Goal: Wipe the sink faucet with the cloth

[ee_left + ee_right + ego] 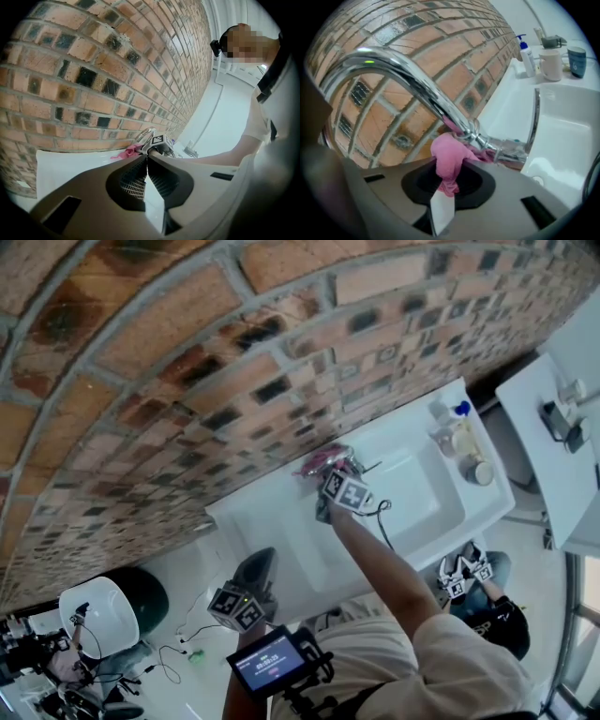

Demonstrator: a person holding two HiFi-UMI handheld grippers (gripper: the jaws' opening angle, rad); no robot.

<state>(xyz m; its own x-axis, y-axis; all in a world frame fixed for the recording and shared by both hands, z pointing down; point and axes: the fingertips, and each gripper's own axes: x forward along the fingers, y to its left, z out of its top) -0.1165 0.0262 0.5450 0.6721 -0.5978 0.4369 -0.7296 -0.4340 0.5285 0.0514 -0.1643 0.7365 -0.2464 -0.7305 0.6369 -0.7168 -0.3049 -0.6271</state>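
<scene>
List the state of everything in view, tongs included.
right tongs, shut on cloth
left tongs, shut, empty
cloth, bunched, wrapped round faucet base
faucet, no water running
pump bottle, upright on sink rim
white mug, upright

— We had bright, even light in all three views, with hardly a hard shadow; the white sink (281, 526) was close to washed out from the head view.
— We saw glare streaking along the faucet (412, 82), and the cloth (447, 157) was soft so near the lens.
— Both gripper views bowed the brick wall (70, 70) and went black at our corners.
</scene>
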